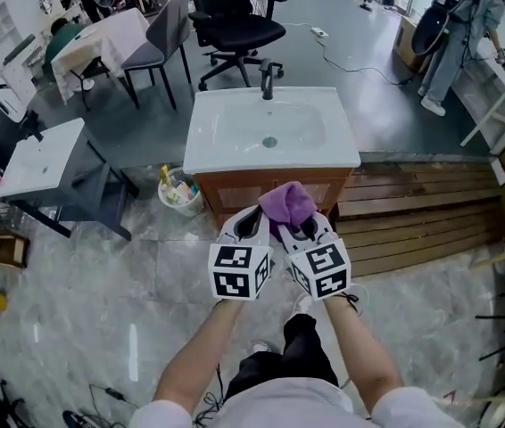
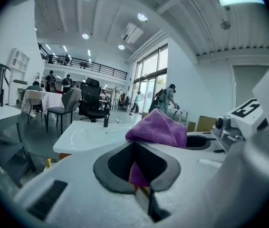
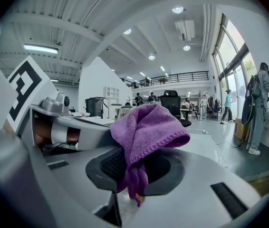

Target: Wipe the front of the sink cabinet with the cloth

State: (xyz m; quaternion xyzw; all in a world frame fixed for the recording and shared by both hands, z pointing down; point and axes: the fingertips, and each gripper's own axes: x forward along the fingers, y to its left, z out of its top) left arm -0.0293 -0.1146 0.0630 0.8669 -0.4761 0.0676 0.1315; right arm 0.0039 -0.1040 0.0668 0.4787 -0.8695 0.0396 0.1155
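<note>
Honestly, with the left gripper (image 1: 252,221) and right gripper (image 1: 310,228) both pinched on the bunched purple cloth (image 1: 286,203) near the sink cabinet (image 1: 227,193), I'd spread it flat before pressing it to the wood front.

This is a big open hall, half office and half test workshop, not anybody's home. The sink cabinet (image 1: 270,141) stands by itself out on the floor. Behind it are a black office chair (image 1: 235,27), a grey chair (image 1: 160,41) and a table under a white cover (image 1: 101,41). Left of it stands a second white basin unit (image 1: 43,157), and right of it bare wooden decking (image 1: 413,214) lies on the ground. Behind it a loose cable (image 1: 352,63) trails over the grey floor. Far off to its right a person (image 1: 462,34) bends over a white bench. High beyond it run a railed gallery (image 2: 87,66), tall windows (image 2: 149,75) and round ceiling lamps (image 2: 142,17).
</note>
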